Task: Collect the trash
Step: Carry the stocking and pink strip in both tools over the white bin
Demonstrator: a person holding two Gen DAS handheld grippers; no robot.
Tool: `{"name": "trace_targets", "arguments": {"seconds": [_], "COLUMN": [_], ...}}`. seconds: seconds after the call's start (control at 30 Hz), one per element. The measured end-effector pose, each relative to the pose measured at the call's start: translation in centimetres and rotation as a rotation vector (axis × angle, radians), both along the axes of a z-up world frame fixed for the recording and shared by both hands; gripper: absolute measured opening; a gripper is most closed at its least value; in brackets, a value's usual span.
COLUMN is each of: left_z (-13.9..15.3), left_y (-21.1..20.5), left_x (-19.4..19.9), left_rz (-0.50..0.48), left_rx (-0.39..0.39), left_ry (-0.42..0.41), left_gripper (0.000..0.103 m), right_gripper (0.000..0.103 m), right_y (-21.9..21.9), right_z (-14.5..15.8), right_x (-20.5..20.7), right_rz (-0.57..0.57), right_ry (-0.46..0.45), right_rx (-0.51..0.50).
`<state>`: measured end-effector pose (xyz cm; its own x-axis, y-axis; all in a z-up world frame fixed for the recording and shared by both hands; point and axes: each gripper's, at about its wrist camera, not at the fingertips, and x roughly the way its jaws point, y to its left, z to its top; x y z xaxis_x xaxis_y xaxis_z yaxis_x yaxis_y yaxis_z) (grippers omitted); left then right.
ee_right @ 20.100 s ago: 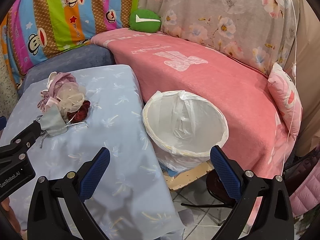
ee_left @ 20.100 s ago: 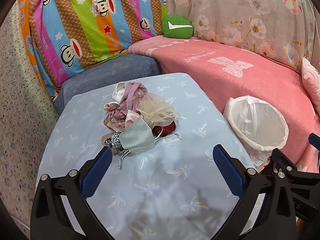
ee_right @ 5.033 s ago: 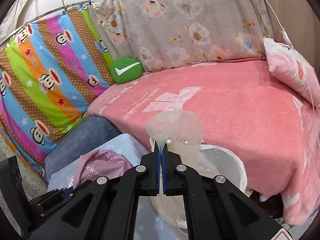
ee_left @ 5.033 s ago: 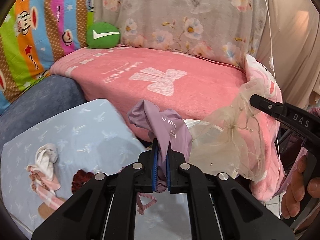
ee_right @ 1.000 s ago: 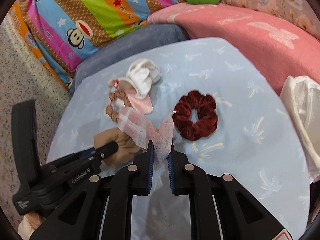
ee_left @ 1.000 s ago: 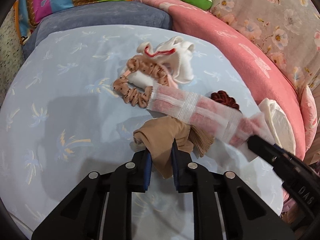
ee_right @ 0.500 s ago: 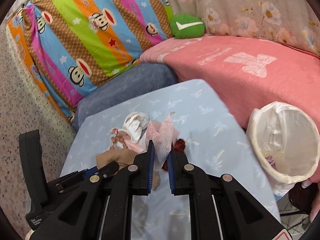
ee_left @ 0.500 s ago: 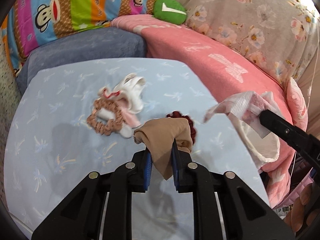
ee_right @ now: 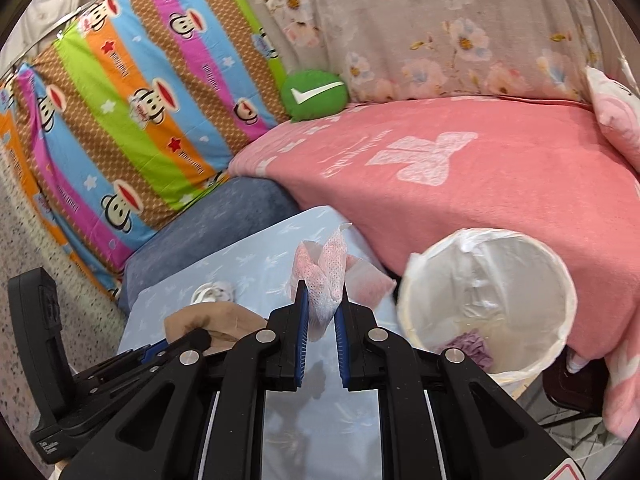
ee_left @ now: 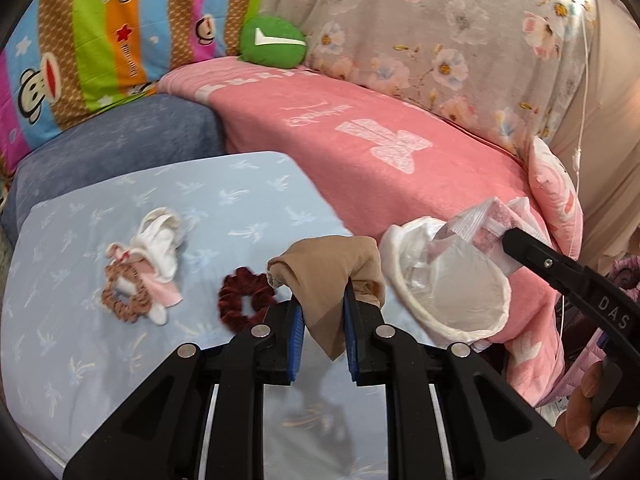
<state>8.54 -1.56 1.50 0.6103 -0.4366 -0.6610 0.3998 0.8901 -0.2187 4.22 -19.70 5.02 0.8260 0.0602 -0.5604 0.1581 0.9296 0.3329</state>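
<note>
Both claws have risen off the table: my left gripper [ee_left: 322,322] clamps tan cloth [ee_left: 328,276], right gripper [ee_right: 320,320] pink lace [ee_right: 326,276], bin [ee_right: 486,300] at two o'clock; drop next.

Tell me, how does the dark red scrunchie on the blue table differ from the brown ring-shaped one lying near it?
The dark red scrunchie is one plain colour; the brown scrunchie is speckled. The dark red scrunchie lies alone on the bare table, while the brown scrunchie rests against pink and white cloth scraps. The dark red scrunchie sits nearer the left gripper. Both are gathered fabric rings lying flat, and neither is held.
</note>
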Motion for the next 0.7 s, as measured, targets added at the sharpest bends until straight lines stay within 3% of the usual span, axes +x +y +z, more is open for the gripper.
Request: {"name": "trace_targets", "arguments": {"seconds": [0.7], "left_z": [0.9], "left_y": [-13.3], "left_x": [0.8], "left_rz": [-0.243], "left_rx": [0.045], "left_ry": [-0.027], "left_gripper": [0.019], "right_gripper": [0.012], "right_y": [-10.9], "right_z": [-2.0], "right_x": [-2.2], "right_rz": [-0.188], "right_ry": [0.016], "right_rx": [0.055]}}
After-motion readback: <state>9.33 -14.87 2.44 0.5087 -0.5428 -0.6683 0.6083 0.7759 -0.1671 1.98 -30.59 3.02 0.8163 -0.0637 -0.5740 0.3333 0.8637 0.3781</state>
